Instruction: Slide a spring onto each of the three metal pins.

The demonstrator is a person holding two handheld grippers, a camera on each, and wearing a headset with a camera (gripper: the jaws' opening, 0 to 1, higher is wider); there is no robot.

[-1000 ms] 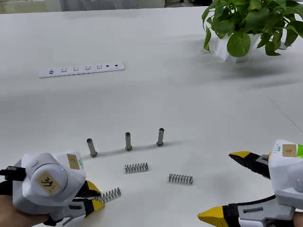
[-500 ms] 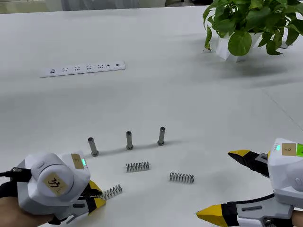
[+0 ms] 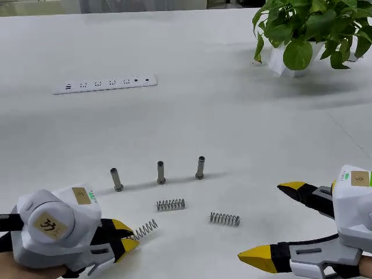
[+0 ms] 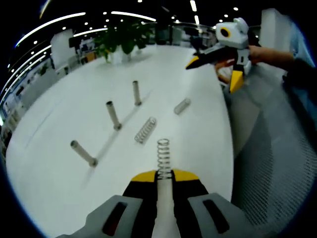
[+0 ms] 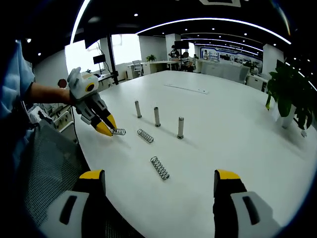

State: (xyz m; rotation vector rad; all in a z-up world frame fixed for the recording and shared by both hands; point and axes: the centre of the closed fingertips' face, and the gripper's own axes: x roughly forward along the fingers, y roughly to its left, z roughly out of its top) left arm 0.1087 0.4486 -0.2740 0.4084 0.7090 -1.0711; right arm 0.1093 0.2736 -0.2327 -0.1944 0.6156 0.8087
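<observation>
Three upright metal pins stand in a row on the white table. My left gripper, at the bottom left, is shut on one end of a spring, which sticks out past its yellow tips. Two more springs lie flat in front of the pins, one in the middle and one further right. My right gripper hovers wide open at the bottom right, with nothing between its jaws. The nearest loose spring lies just ahead of it.
A white power strip lies far back on the left. A potted plant in a white pot stands at the back right corner. The table's near edge runs just under both grippers.
The spring in my left gripper now points up and away from the table instead of lying flat. The right gripper has hardly moved.
</observation>
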